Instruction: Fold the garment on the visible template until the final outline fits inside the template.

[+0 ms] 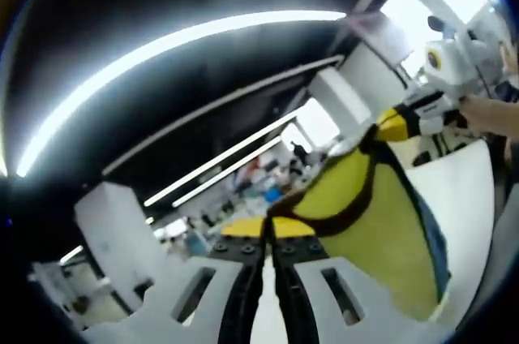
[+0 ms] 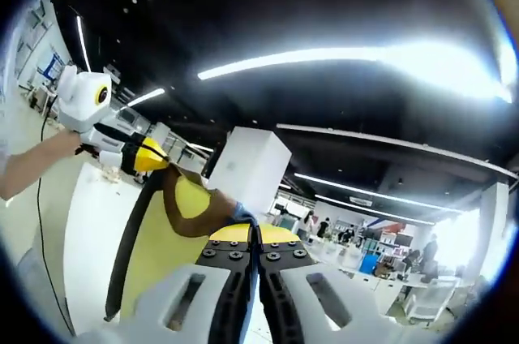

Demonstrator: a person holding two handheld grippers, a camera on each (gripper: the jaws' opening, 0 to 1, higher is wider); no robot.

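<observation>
Black-padded jaws of the left gripper (image 1: 268, 253) pinch one edge of the soft yellow garment with dark brown neck trim (image 1: 381, 222); the right gripper (image 2: 255, 256) clamps another edge. Held aloft, the cloth spans between them over a white table (image 2: 89, 222). Left gripper view adds a blue hem; right gripper view, a person's forearm (image 2: 32, 164) and a white square pillar (image 2: 247, 167).
</observation>
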